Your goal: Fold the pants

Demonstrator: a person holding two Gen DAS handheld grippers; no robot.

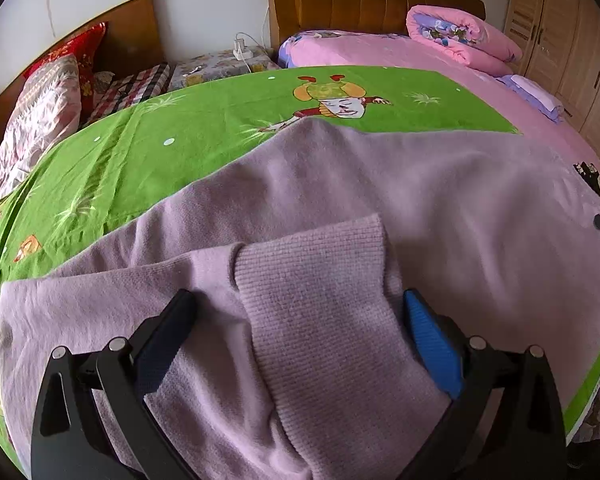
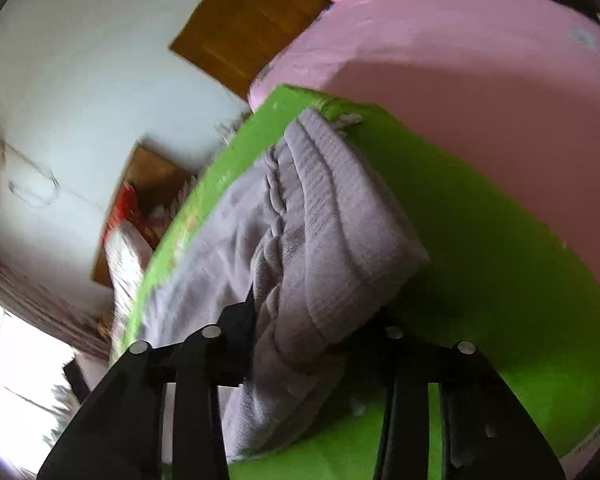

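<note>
Counting one pair of lilac pants (image 1: 340, 208) spread on one green sheet (image 1: 160, 128), I keep my left gripper (image 1: 300, 320) wide astride their ribbed cuff (image 1: 320, 280); my right gripper (image 2: 316, 320) pinches the bunched waistband (image 2: 332, 220).

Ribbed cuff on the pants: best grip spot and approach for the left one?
Take the ribbed cuff across its width, near the hem. It lies flat on the pants, already between the left hand-held gripper's open fingers, so probably come straight down from above and close.
</note>
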